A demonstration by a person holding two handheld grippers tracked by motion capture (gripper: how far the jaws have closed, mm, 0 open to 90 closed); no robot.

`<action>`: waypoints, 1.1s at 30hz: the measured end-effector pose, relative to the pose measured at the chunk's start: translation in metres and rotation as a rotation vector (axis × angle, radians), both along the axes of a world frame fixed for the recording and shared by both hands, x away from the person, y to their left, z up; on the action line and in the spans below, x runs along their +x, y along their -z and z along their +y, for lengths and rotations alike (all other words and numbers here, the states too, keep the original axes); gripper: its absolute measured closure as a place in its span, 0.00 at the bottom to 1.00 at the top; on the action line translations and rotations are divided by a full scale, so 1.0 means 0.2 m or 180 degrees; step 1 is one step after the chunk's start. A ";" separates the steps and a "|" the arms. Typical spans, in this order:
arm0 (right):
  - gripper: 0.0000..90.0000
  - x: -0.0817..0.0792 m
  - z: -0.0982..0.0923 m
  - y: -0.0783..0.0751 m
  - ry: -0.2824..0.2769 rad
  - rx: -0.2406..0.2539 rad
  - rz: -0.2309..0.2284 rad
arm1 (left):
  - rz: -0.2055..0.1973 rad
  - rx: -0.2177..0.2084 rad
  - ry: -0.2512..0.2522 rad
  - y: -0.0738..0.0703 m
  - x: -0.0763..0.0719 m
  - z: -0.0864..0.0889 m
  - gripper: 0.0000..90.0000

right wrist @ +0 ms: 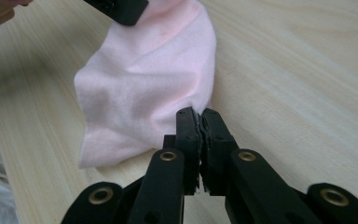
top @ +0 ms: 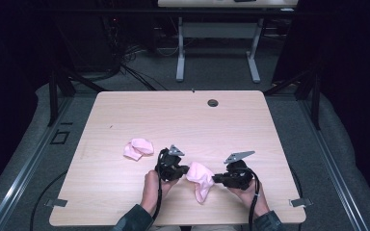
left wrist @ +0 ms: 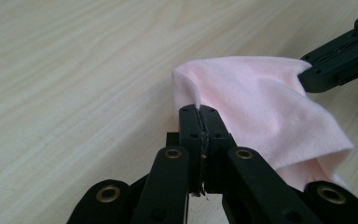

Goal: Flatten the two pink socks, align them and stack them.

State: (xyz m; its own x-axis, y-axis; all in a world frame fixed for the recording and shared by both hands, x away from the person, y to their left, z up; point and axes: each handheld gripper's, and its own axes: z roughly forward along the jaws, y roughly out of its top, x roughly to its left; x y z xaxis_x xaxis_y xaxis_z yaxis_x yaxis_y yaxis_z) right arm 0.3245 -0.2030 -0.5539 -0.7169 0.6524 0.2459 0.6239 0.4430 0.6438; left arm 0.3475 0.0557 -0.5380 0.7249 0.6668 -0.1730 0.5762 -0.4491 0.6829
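On the left of the light wooden surface [top: 125, 115], a crumpled pink sock [top: 138, 148] lies by itself, apart from both hands. To its right, the left hand [top: 152, 185] comes in from the near edge and holds the left claw [top: 186, 170], which points toward the middle. Its jaws are pressed together on a thin fold at one edge of a second pink sock [top: 200, 178]; in the left claw view a small lip of cloth [left wrist: 193, 93] sticks up just past the closed tips. This second sock sits between the two claws, near the front edge of the surface, its upper part stretched between them and the rest hanging down in a loose fold toward the person. In the left claw view the sock [left wrist: 261, 107] spreads away to the right, where the other claw bites its far corner. Further right, the right claw [top: 215, 179], held by the right hand [top: 248, 192], is clamped on the opposite edge of the same sock; in the right claw view the cloth [right wrist: 144, 93] runs from its closed tips out to the upper left. Each claw carries a grey plate on top and a trailing black cable.
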 end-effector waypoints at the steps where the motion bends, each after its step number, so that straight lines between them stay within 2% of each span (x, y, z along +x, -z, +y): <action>1: 0.97 0.00 0.00 -0.02 0.0038 -0.0034 -0.0050 | -0.0032 -0.0013 0.0004 -0.01 0.00 0.00 0.99; 2: 0.97 -0.01 -0.01 -0.03 0.0050 -0.0033 -0.0071 | -0.0065 -0.0038 0.0007 -0.03 0.00 0.00 1.00; 6: 0.97 -0.02 -0.02 -0.13 0.0131 -0.0216 -0.0282 | -0.0207 -0.0155 0.0029 -0.11 0.01 -0.01 1.00; 11: 0.97 -0.04 -0.01 -0.27 0.0249 -0.0535 -0.0680 | -0.0350 -0.0268 0.0076 -0.20 0.01 -0.03 1.00; 15: 0.97 -0.06 0.01 -0.36 0.0315 -0.0790 -0.0945 | -0.0444 -0.0335 0.0087 -0.23 0.00 -0.03 1.00; 16: 0.97 -0.06 0.01 -0.37 0.0326 -0.0882 -0.0992 | -0.0452 -0.0335 0.0093 -0.22 0.00 -0.02 1.00; 18: 0.97 -0.07 0.02 -0.38 0.0345 -0.0945 -0.1066 | -0.0435 -0.0328 0.0087 -0.21 0.00 -0.02 1.00; 26: 0.97 -0.10 0.07 -0.33 0.0231 -0.1036 -0.0980 | -0.0268 -0.0361 0.0015 -0.10 0.01 0.03 0.99; 31: 0.97 -0.09 0.10 -0.31 0.0195 -0.1066 -0.1007 | -0.0163 -0.0438 -0.0004 -0.05 0.03 0.06 0.99; 33: 0.97 -0.08 0.11 -0.31 0.0214 -0.1086 -0.1048 | -0.0192 -0.0450 -0.0028 -0.05 0.05 0.06 0.99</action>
